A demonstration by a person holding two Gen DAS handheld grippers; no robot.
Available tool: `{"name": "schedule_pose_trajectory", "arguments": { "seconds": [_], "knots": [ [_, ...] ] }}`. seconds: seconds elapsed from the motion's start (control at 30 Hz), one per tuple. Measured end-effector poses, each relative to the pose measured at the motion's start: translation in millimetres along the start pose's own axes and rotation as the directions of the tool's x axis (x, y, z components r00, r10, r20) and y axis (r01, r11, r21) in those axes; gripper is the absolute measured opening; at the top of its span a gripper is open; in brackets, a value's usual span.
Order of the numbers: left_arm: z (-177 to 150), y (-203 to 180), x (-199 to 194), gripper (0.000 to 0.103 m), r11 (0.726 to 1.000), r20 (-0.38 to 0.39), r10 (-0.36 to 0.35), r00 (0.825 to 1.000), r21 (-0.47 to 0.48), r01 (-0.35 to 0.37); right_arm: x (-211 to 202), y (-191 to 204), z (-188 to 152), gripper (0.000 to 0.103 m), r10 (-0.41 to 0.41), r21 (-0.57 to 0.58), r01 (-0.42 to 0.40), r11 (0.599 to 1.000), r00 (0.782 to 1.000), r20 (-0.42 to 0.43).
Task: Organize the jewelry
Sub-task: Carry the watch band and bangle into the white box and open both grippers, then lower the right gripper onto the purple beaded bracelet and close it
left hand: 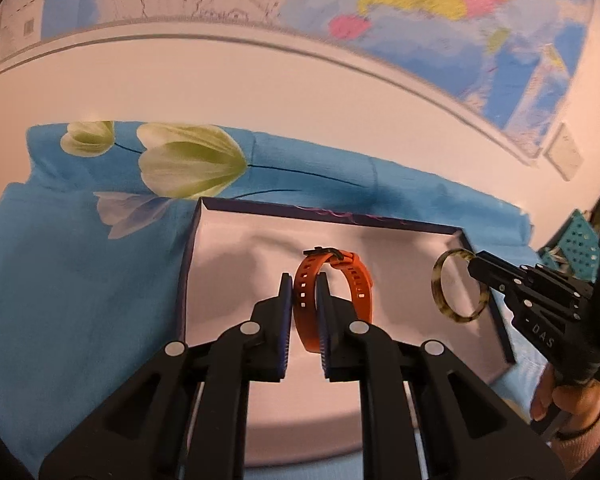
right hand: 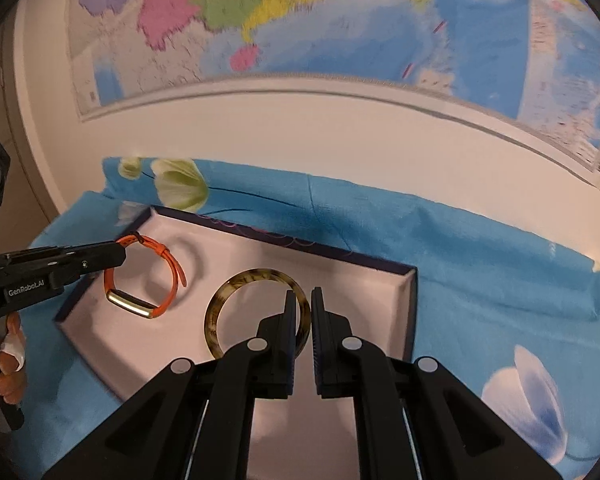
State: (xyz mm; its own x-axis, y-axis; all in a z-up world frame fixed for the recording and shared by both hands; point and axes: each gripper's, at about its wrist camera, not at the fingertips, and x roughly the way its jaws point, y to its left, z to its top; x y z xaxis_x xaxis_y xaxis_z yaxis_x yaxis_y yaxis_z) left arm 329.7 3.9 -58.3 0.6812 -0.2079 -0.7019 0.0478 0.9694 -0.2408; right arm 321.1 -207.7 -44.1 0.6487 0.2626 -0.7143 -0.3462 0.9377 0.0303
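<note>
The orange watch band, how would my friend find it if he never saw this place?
Find the blue flowered cloth, then the white-lined box on it. Above the box, the left gripper holds an orange watch band with a gold face, unlike the brown speckled bangle.

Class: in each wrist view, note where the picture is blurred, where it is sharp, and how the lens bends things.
Left wrist view: wall map smeared, orange watch band sharp, map's lower edge bowed by the fisheye. Right wrist view: map blurred, tortoiseshell bangle crisp, white-lined box edges curved, dark vignette at corners.
</note>
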Motion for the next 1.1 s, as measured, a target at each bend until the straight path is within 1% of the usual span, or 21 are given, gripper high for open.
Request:
{"name": "schedule_pose_trajectory", "arguments": {
  "seconds": [0.17, 0.27, 0.4, 0.47, 0.53, 0.6, 0.63, 0.67, 0.7, 0.83, 0.87, 0.9, 0.93, 0.97, 1.0, 1.07, 1.1],
  "knots": [
    [9.9, 4.5, 29.2, 0.011, 0.999, -0.041, 0.041, 0.998, 0.001, -0.041, 36.7, -4.0, 8.5, 0.006, -0.013, 0.009, 0.014, 1.0, 0.997, -0.078],
    [12.9, 3.6, 37.4, 0.011, 0.998, -0.053, 0.056, 0.997, 0.006, -0.056, 50.0, -8.1, 14.0, 0.006, -0.015, 0.024, 0.018, 1.0, 0.994, -0.112],
    [14.2, 3.1, 48.7, 0.01, 0.997, -0.079, 0.077, 0.994, 0.008, -0.077, 57.2, -13.1, 20.5, 0.006, -0.018, 0.038, 0.023, 0.999, 0.991, -0.136],
    [14.6, 3.5, 54.5, 0.008, 0.996, -0.095, 0.093, 0.991, 0.006, -0.093, 57.4, -12.1, 22.5, 0.006, -0.038, 0.026, 0.042, 0.999, 0.99, -0.135],
    [15.6, 6.2, 61.2, 0.008, 0.995, -0.112, 0.096, 0.989, -0.004, -0.097, 59.5, -14.5, 22.5, 0.009, -0.045, 0.035, 0.051, 0.998, 0.988, -0.147],
    [17.0, 7.4, 62.6, 0.01, 0.995, -0.116, 0.099, 0.988, -0.014, -0.101, 59.9, -13.9, 23.2, 0.011, -0.053, 0.041, 0.059, 0.997, 0.99, -0.132],
    [17.5, 7.4, 62.2, 0.016, 0.994, -0.117, 0.102, 0.988, -0.017, -0.104, 56.4, -13.8, 22.8, 0.012, -0.058, 0.036, 0.063, 0.997, 0.991, -0.119],
    [17.6, 8.7, 61.3, 0.025, 0.994, -0.114, 0.108, 0.988, -0.02, -0.111, 53.1, -13.0, 23.4, 0.016, -0.062, 0.034, 0.066, 0.997, 0.992, -0.108],
    [17.2, 8.6, 57.6, 0.029, 0.993, -0.097, 0.112, 0.989, -0.02, -0.114, 48.0, -12.9, 22.9, 0.022, -0.063, 0.036, 0.067, 0.997, 0.994, -0.092],
    [11.7, 2.1, 31.1, 0.043, 0.992, 0.001, 0.122, 0.993, 0.012, -0.122, 12.6, -11.7, 17.1, 0.033, -0.051, 0.027, 0.051, 0.998, 0.999, -0.002],
    [10.1, -1.0, 23.1, 0.05, 0.992, 0.025, 0.124, 0.992, 0.028, -0.124, -0.1, -11.0, 13.7, 0.042, -0.039, 0.028, 0.038, 0.999, 0.999, 0.028],
    [6.0, -4.4, 12.0, 0.053, 0.99, 0.059, 0.127, 0.99, 0.046, -0.13, -7.4, -10.8, 11.5, 0.047, -0.034, 0.028, 0.033, 0.999, 0.998, 0.044],
    [4.0, -5.5, 4.5, 0.057, 0.99, 0.079, 0.13, 0.988, 0.054, -0.134, -19.8, -9.8, 6.5, 0.048, -0.027, 0.027, 0.025, 0.999, 0.997, 0.069],
    [0.6, -6.7, -5.6, 0.062, 0.989, 0.099, 0.123, 0.988, 0.065, -0.13, -30.8, -9.4, 3.7, 0.052, -0.02, 0.023, 0.018, 1.0, 0.996, 0.086],
    [-4.6, -8.8, -17.9, 0.065, 0.989, 0.124, 0.109, 0.986, 0.083, -0.12, -40.6, -8.4, -1.1, 0.058, -0.015, 0.019, 0.013, 1.0, 0.995, 0.103],
    [-14.3, -12.0, -38.1, 0.076, 0.986, 0.159, 0.109, 0.981, 0.112, -0.127, -63.4, -6.7, -15.6, 0.061, -0.008, 0.008, 0.007, 1.0, 0.991, 0.137],
    [-21.1, -13.5, -48.7, 0.077, 0.984, 0.175, 0.104, 0.979, 0.126, -0.127, -70.3, -6.1, -21.3, 0.061, -0.003, 0.002, 0.003, 1.0, 0.99, 0.141]
  ]
}}
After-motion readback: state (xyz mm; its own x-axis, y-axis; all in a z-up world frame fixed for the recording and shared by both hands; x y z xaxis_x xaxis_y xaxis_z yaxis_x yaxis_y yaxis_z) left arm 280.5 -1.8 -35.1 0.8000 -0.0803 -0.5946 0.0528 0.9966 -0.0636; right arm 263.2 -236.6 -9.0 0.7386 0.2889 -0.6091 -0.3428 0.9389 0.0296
